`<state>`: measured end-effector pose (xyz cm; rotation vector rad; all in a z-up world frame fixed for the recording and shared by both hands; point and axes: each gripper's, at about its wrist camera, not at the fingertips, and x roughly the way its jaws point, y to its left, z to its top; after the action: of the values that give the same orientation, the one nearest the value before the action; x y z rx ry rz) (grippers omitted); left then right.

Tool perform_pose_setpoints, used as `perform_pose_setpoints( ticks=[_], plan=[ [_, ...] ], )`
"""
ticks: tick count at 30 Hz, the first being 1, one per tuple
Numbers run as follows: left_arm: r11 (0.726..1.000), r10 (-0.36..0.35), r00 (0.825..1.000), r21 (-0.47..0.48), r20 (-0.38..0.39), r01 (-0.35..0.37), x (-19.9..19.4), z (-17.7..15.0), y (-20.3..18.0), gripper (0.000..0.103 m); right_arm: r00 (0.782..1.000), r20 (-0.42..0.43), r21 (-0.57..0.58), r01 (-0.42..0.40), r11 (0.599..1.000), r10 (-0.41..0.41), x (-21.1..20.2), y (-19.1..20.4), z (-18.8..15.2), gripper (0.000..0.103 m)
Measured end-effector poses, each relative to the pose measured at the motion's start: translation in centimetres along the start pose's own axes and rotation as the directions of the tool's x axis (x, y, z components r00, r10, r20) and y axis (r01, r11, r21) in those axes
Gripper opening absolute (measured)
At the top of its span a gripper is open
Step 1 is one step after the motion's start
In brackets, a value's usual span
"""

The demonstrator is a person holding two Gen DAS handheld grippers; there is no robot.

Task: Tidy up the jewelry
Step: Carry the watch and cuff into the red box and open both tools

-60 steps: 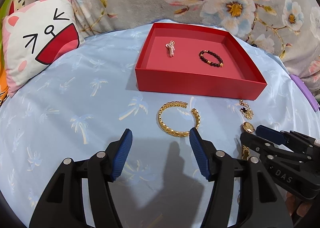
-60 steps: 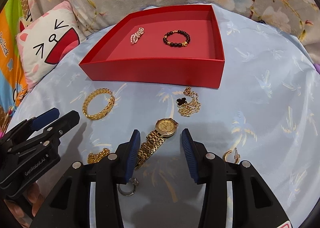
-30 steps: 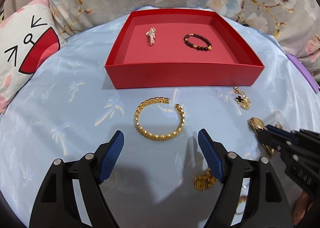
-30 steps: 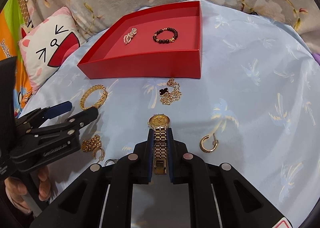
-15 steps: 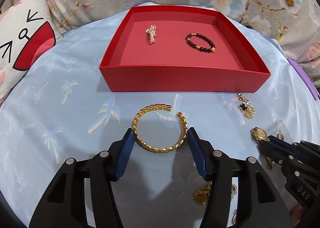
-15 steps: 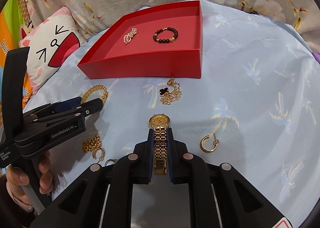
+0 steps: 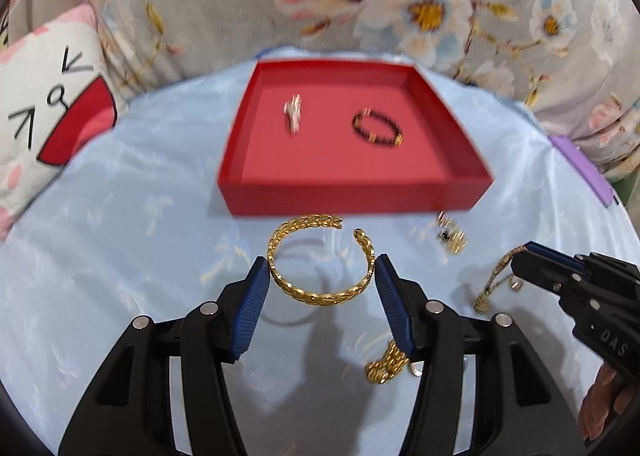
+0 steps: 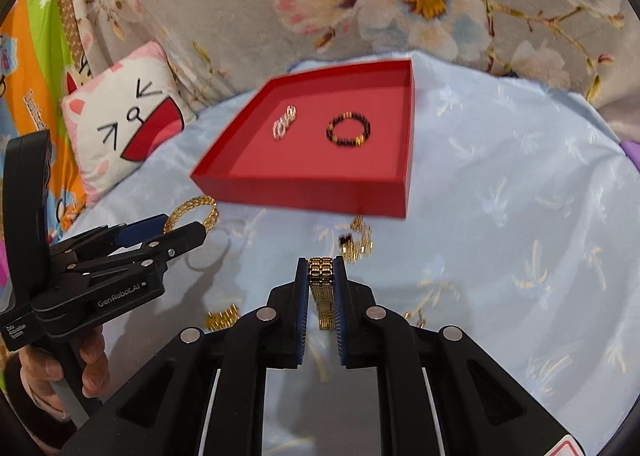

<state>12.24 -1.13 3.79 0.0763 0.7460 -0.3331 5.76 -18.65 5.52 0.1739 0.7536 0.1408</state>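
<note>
A red tray [image 7: 344,198] [image 8: 304,192] lies on the blue cloth and holds a pearl charm [image 7: 293,116] and a dark bead bracelet [image 7: 376,124]. My left gripper [image 7: 322,276] is shut on a gold open bangle [image 7: 320,294] and holds it above the cloth, in front of the tray. My right gripper [image 8: 321,268] is shut on a gold watch [image 8: 322,288] by its band, lifted off the cloth. The bangle also shows in the right wrist view [image 8: 196,210].
A gold clover necklace [image 7: 450,236] [image 8: 356,242] lies in front of the tray. Small gold pieces [image 7: 386,366] [image 8: 222,318] lie on the cloth near me. A cat cushion [image 7: 44,112] stands at the left, a floral fabric behind.
My left gripper closed on the bangle and lifted it. My right gripper, shut on the watch, rose and lifted it off the cloth. Both moved toward the tray.
</note>
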Motion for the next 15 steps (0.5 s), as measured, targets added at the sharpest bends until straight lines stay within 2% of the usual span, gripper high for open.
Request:
perform_pose_setpoints(
  ticks=[4, 8, 11, 15],
  plan=[
    [1.0, 0.002, 0.999, 0.014, 0.055, -0.003, -1.0, 3.2, 0.0, 0.053, 0.999, 0.05, -0.001, -0.009, 1.0, 0.009, -1.1, -0.2, 3.4, 0.01],
    [1.0, 0.022, 0.995, 0.007, 0.094, -0.022, -0.2, 6.6, 0.3, 0.053, 0.994, 0.108, -0.011, 0.002, 1.0, -0.001, -0.7, 0.0, 7.7, 0.011],
    [0.999, 0.033, 0.996, -0.008, 0.079, -0.032, 2.3, 9.0, 0.9, 0.053, 0.992, 0.123, 0.003, 0.006, 1.0, -0.006, 0.8, -0.3, 10.4, 0.01],
    [0.999, 0.047, 0.998, -0.017, 0.049, -0.046, 5.4, 10.1, 1.6, 0.053, 0.995, 0.099, 0.025, 0.006, 1.0, -0.009, 3.9, -1.0, 12.1, 0.01]
  ],
)
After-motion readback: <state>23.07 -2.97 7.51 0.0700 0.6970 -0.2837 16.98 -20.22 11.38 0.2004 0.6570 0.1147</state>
